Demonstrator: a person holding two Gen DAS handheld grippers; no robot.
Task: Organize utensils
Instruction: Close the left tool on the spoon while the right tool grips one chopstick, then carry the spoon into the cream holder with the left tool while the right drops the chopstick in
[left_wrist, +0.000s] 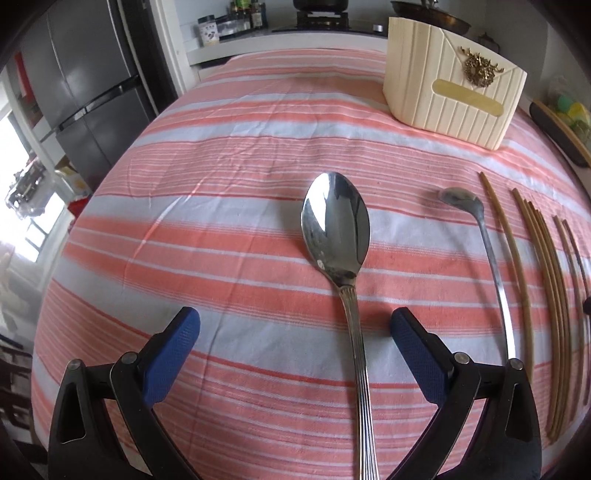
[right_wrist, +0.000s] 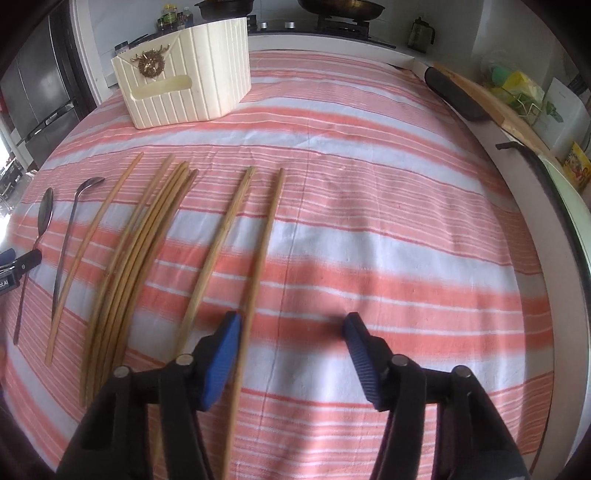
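left gripper (left_wrist: 295, 328) is released, straddling the big spoon (left_wrist: 336, 229), whose bowl points to 12 o'clock. right gripper (right_wrist: 291, 332) hangs unclenched, gripping nothing; the rightmost chopstick (right_wrist: 258, 266) runs just inside its left pad (right_wrist: 221, 354) (risky: closing could roll it away). the holder (left_wrist: 454, 85) waits at 1 o'clock. only the right view shows every chopstick; only the left shows the spoon's ribbed handle.

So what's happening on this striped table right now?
A person is sorting utensils with two handheld grippers. The left gripper is open over the large spoon's handle; the right gripper is open around the rightmost chopstick, not yet gripping it. A small spoon, more chopsticks and the cream holder wait on the tablecloth.
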